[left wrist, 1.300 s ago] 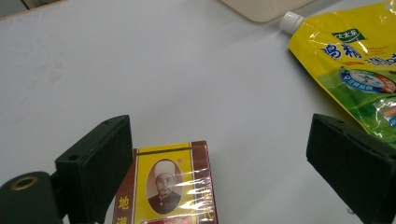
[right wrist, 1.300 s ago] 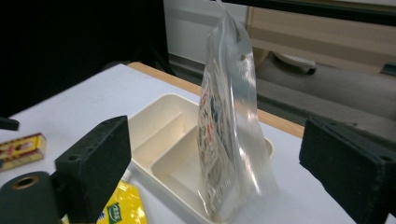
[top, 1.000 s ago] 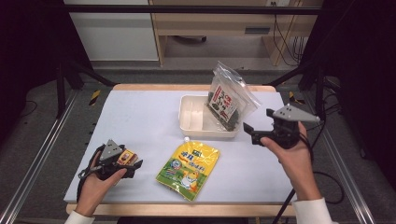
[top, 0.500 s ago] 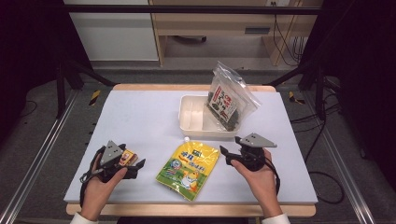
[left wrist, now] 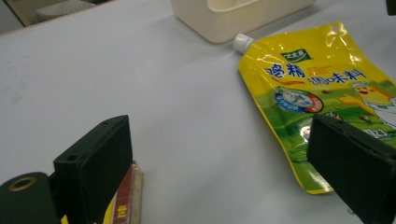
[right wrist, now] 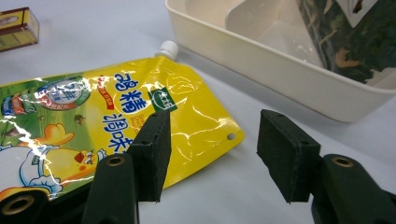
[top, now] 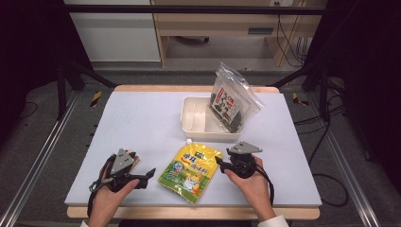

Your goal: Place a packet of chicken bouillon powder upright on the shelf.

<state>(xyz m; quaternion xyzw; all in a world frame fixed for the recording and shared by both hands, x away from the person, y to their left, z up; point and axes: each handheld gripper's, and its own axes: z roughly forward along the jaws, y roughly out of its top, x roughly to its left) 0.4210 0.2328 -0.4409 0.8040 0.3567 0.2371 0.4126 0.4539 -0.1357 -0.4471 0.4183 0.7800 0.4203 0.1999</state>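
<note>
Yellow-green flat plastic spout pouch with a white screw cap (top: 190, 171) lies flat on the pale grey tabletop (top: 137, 123), near the front edge, between the two hands. Cap end points toward the white rectangular plastic tray (top: 204, 134); in the left gripper view the cap sits just beside the tray wall, contact not resolvable.

Right tongs (top: 218, 161): released, jaws apart with nothing between them. In the right gripper view (right wrist: 210, 156) one jaw stands over the pouch's (right wrist: 107, 126) corner, the other over bare tabletop; contact with the pouch cannot be told.

Left tongs (top: 150, 172): released, jaws spread wide, empty, low over the tabletop and pointing toward the pouch's left edge. In the left gripper view (left wrist: 224, 172) the pouch (left wrist: 322, 88) lies ahead on the right.

Small red-and-yellow box (left wrist: 125, 200) lies on the tabletop under the left tongs.

Clear plastic bag with dark contents and a red-white label (top: 233, 100) stands tilted in the tray's right compartment, leaning over its right rim.
</note>
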